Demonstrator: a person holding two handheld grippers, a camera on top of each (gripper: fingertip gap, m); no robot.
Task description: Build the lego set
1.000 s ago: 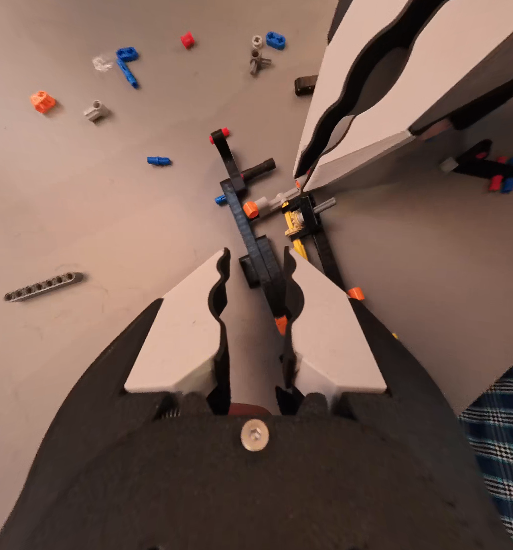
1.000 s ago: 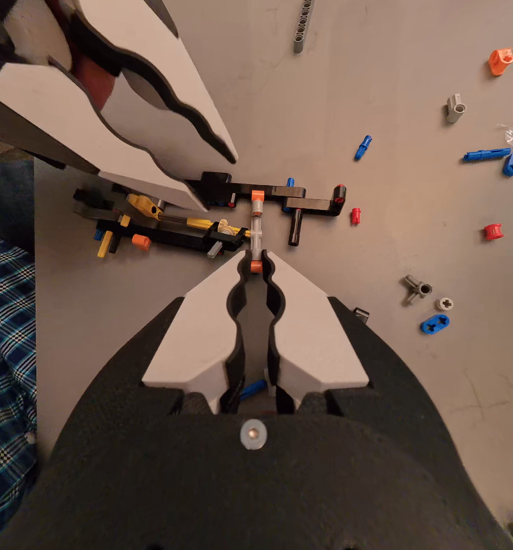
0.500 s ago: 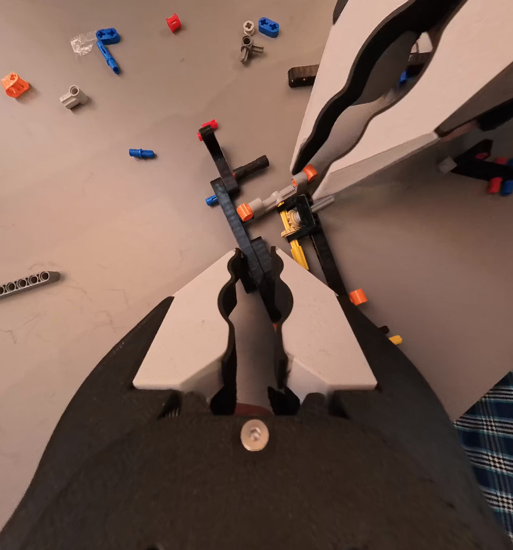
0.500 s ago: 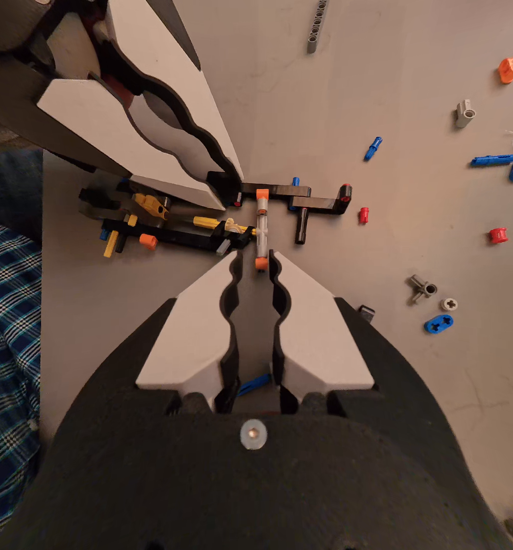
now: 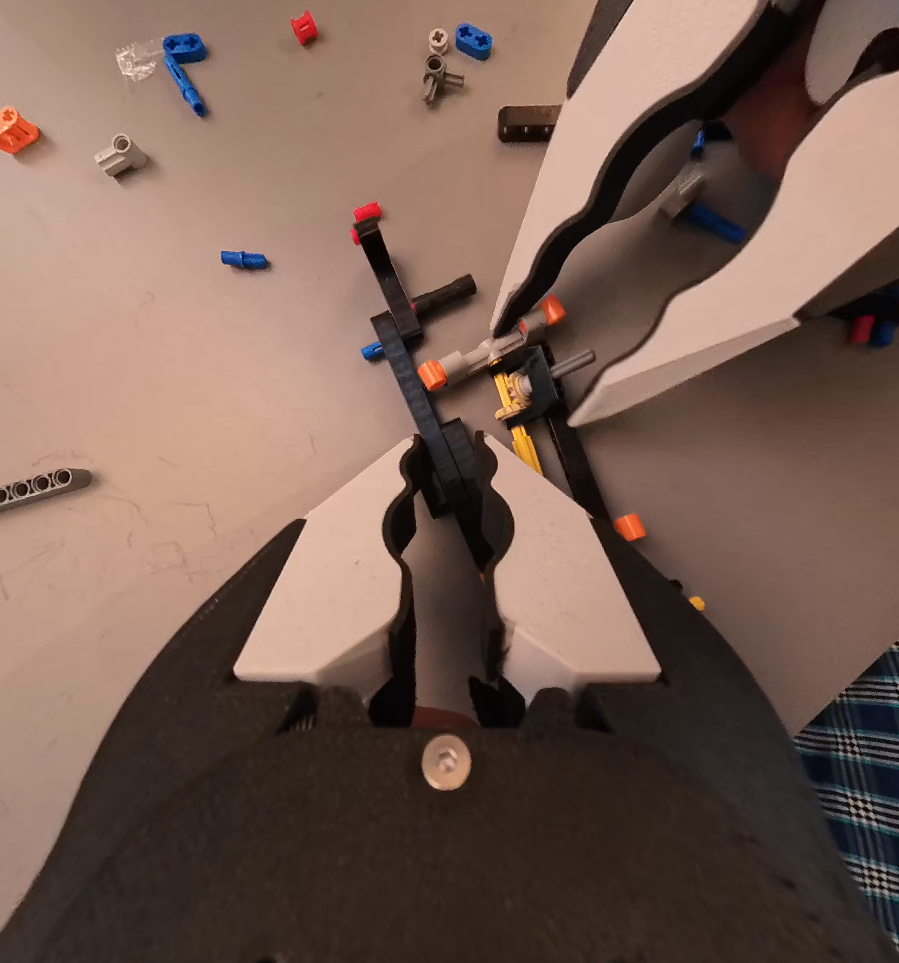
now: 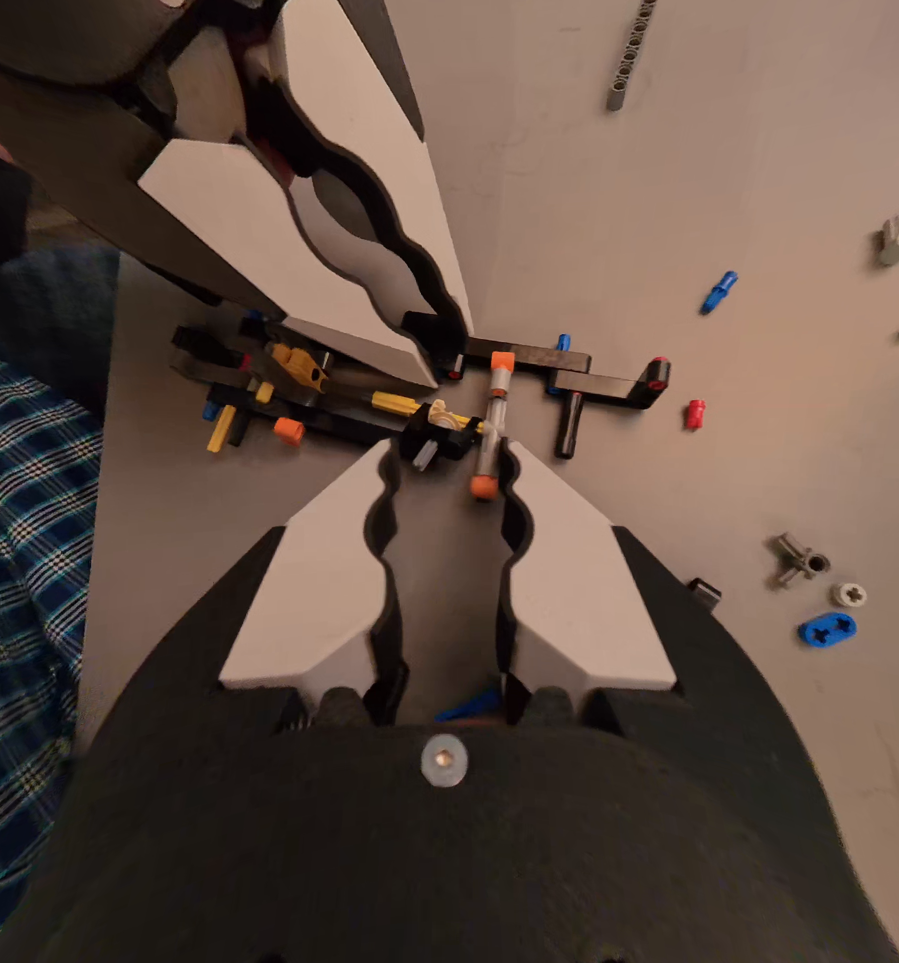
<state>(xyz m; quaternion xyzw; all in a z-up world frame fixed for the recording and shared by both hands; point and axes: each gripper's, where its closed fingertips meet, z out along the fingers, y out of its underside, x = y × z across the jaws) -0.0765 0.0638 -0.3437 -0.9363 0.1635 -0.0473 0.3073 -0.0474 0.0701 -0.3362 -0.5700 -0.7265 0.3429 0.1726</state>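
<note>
- A second ago the right gripper pinched the near orange end of the grey axle; now its fingers stand spread, with the orange cap lying loose between the tips, close to the right finger.
- The left gripper, parted around the black beam a second ago, is now clamped on the beam's near end, where a second black piece is stacked on it.
- The beam runs away from the left gripper across the tan table to a red pin at its far tip, with a black pin and a blue pin sticking out sideways.
- The axle crosses from the beam to a black-and-yellow assembly lying beside it, near a checked blue cloth.
- Loose parts lie scattered well apart: a grey holed beam, an orange connector, a blue pin and a blue two-hole link.
- No container shows in either view.
</note>
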